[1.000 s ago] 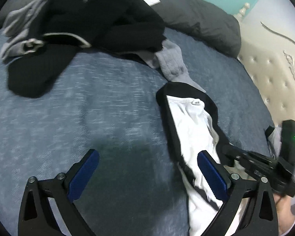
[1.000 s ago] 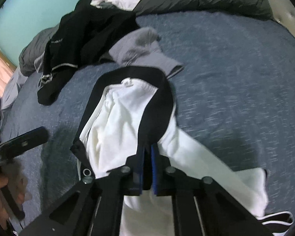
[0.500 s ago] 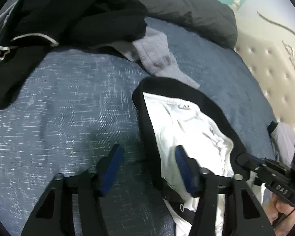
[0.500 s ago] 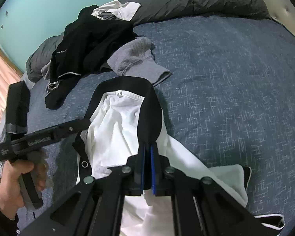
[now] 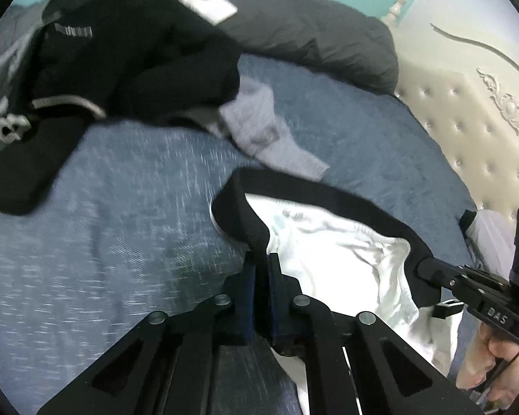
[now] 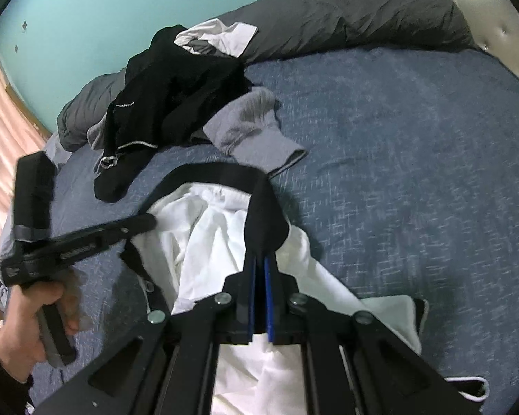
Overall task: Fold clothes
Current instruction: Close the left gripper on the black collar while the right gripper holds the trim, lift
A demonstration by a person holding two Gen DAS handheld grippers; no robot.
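I have the white shorts [image 6: 221, 238] with the black waistband [image 5: 328, 195] lying near the middle of the bed [image 6: 415, 138], waist end toward the pillows and the legs trailing back under my rigs toward the near edge. My left gripper [image 5: 261, 273] is clenched on the waistband at its left bend, and my right gripper [image 6: 259, 263] is clenched on the band at the opposite side, so the waist hangs open between the two as a slack loop with the white lining bunched inside it. My worry is the grip itself: each claw seems to hold only a narrow bite of the thick elastic, and if I pull the two apart to square the waist, one side could slip out and drop the garment in a heap. The bunched lining is a second risk; if I lay it down as it is, creases would be trapped under any fold. A loose cord [image 6: 467, 387] trails off the leg end near the bed's near edge and could snag or drag the fabric askew. Just beyond the waistband lies a grey garment [image 6: 256, 128], nearly touching it, with the black pile [image 6: 176, 97] behind; sliding the shorts forward could catch that grey cuff and pull it along.
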